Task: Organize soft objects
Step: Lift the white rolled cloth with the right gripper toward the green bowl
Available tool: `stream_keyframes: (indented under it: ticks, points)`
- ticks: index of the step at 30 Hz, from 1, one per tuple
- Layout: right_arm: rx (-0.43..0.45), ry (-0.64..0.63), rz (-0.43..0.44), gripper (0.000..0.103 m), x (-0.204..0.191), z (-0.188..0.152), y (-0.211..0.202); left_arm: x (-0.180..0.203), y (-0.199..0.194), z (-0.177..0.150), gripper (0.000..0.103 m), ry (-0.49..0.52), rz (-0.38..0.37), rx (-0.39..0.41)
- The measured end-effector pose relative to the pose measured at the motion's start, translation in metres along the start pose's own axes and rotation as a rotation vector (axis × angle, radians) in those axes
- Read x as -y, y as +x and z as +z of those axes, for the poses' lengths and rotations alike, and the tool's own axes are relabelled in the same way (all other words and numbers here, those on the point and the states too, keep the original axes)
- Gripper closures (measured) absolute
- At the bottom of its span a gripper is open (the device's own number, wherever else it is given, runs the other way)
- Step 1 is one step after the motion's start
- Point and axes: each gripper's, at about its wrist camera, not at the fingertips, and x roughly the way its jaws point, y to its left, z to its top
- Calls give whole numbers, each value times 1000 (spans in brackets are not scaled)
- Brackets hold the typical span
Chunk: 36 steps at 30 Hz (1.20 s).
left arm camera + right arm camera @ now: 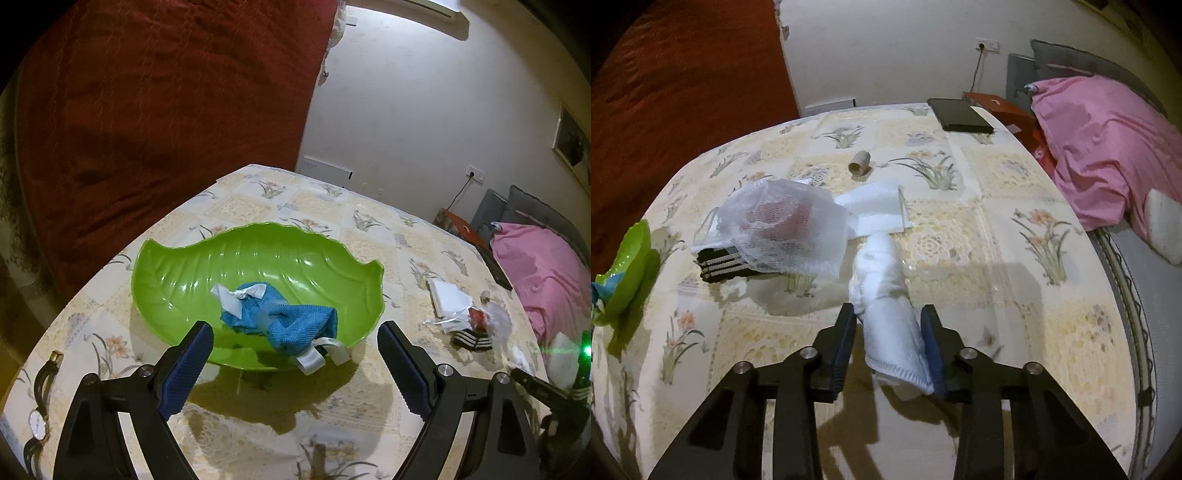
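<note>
The floral-clothed worktop (258,199) carries a green leaf-shaped bowl (207,266) holding a blue cloth (291,321) with white ribbons. The left gripper (295,365) hovers before it, spread wide and empty. The right gripper (889,332) is clenched on a white rolled cloth (890,325) above the worktop, near a mesh bag (783,225).

Red item (783,218) blurred inside mesh bag (783,229)
</note>
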Motion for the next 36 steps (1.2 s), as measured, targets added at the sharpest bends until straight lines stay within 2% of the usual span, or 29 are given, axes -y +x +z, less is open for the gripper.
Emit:
stream_keyframes:
  ticks: [6,12,23,30,36]
  points:
    - [10,91,58,70,12,-8,-23,-6,1,0,10,-8,-10,-3]
    - [63,88,133,70,-10,0,-48,-14,-1,1,10,-21,-7,4]
    - [69,-64,347,70,-123,19,-43,-44,-5,1,10,-62,31,13]
    - [72,-171,436,70,-195,30,-36,-55,-4,0,10,-76,43,9]
    - [70,-233,494,70,-240,36,-29,-62,-5,-3,10,-82,59,11]
